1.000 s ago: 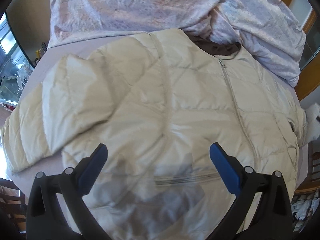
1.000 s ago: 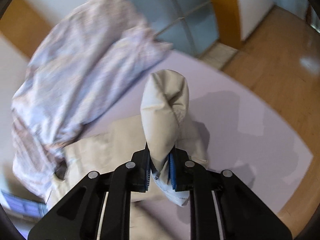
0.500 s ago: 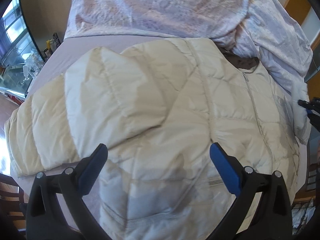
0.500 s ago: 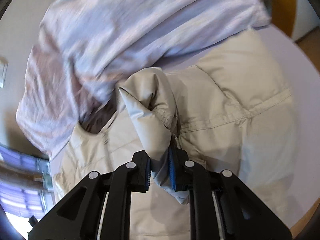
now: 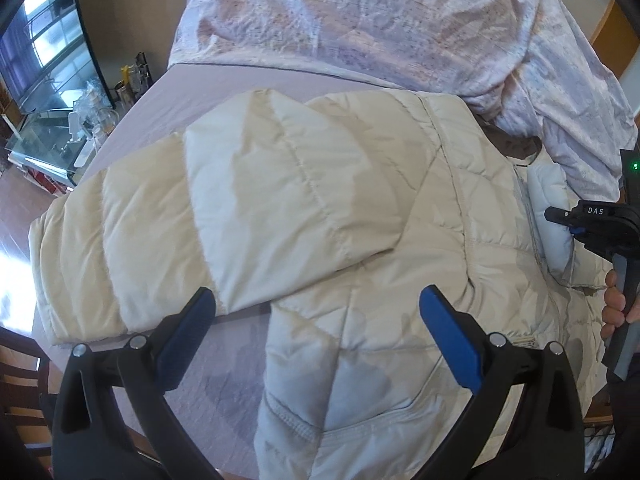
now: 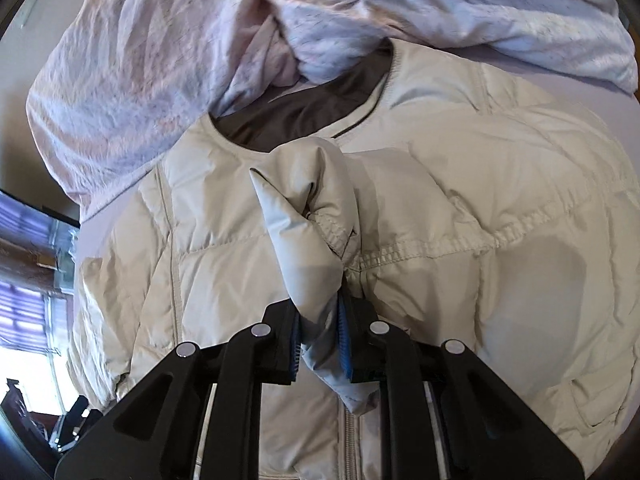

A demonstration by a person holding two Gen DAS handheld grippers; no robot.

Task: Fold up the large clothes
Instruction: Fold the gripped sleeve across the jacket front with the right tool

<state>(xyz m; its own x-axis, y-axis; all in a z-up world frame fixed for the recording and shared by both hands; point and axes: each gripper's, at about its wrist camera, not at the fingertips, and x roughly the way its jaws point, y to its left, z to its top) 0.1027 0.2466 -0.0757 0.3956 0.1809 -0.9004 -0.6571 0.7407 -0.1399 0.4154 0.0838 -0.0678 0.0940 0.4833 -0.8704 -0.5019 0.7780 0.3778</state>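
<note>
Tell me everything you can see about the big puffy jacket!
The jacket is cream, quilted into puffy stitched panels, and looks like smooth, slightly shiny fabric. It lies front up on the lilac sheet, with a front zipper and dark brown lining showing at the round neck. One sleeve is folded across its chest. The right gripper pinches the other sleeve's cuff, holding it above the front. The crumpled blanket touches its collar. The left gripper hovers open.
</note>
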